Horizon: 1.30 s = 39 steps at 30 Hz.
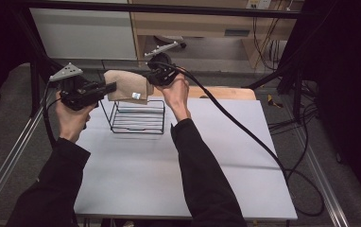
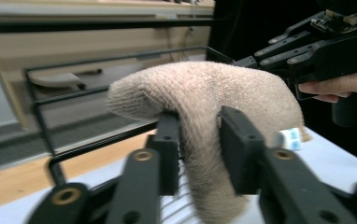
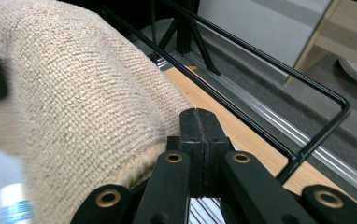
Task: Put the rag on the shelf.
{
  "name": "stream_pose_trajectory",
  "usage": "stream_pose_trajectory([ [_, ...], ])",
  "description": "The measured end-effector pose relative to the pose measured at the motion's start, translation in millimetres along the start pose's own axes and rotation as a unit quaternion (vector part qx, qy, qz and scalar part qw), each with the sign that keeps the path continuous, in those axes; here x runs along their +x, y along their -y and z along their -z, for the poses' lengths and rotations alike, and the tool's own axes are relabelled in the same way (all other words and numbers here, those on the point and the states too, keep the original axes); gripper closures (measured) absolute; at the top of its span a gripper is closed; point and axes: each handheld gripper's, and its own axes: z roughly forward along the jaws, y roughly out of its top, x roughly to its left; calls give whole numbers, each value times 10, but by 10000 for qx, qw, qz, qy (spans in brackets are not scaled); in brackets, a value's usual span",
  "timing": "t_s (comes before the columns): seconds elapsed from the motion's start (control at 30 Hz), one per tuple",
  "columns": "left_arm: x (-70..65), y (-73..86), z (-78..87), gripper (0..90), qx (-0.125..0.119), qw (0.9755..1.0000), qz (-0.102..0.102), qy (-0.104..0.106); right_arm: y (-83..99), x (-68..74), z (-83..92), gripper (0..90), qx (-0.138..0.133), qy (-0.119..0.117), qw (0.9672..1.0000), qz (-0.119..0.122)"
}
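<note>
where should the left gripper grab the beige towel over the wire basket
Probably the hanging fold of the towel that droops between the left gripper jaws, coming level from the basket's left end. That fold is narrow and free; the right gripper already pinches the opposite edge.

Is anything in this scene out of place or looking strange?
Nothing is spilled or damaged. The beige towel sags unevenly above the wire basket, between the left gripper and the right gripper. It is not folded flat.

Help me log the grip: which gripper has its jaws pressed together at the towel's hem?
The right gripper: its jaws meet flat at the hem of the beige towel. The left gripper stands parted around a hanging fold instead.
</note>
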Motion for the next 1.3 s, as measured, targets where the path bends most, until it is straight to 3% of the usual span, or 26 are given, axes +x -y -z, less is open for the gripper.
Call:
stream_pose_trajectory([
  [0.07,40,-34,26,600,-115,9999,100,-35,-1,10,-4,900,-62,41,10000,4],
  [0.13,73,-69,7,647,-106,9997,208,11,3,17,0,900,-155,95,9998,35],
  [0.23,73,-86,-71,773,66,9998,164,-110,12,20,61,900,-342,157,9992,101],
  [0.33,73,-57,-133,849,100,9997,218,-72,20,16,214,871,-826,69,9965,87],
  [0.43,70,-39,-180,863,131,9996,232,-110,9,57,340,830,-1186,-113,9926,216],
  [0.53,61,-65,-199,868,148,9994,243,-176,15,97,361,788,-1261,-276,9912,295],
  [0.6,53,-95,-212,869,165,9993,187,-262,37,106,304,777,-1094,-335,9929,339],
  [0.67,48,-119,-229,870,184,9992,164,-303,72,116,232,782,-978,-239,9941,398],
  [0.77,60,-140,-247,873,141,9992,185,-312,79,122,178,864,-1040,-173,9943,180],
  [0.83,76,-144,-268,874,136,9991,281,-296,95,141,122,900,-974,45,9951,149],
  [0.97,48,-136,-235,864,65,9992,188,-353,131,189,121,900,-1156,234,9928,185],
  [1.07,20,-119,-149,841,-45,9995,162,-271,127,230,211,895,-1316,231,9906,301],
  [1.17,-69,-95,-66,844,-171,9998,83,-17,126,244,281,895,-1368,143,9900,317],
  [1.3,-263,-29,-66,839,-49,9998,-193,92,162,251,346,887,-1447,61,9889,316],
])
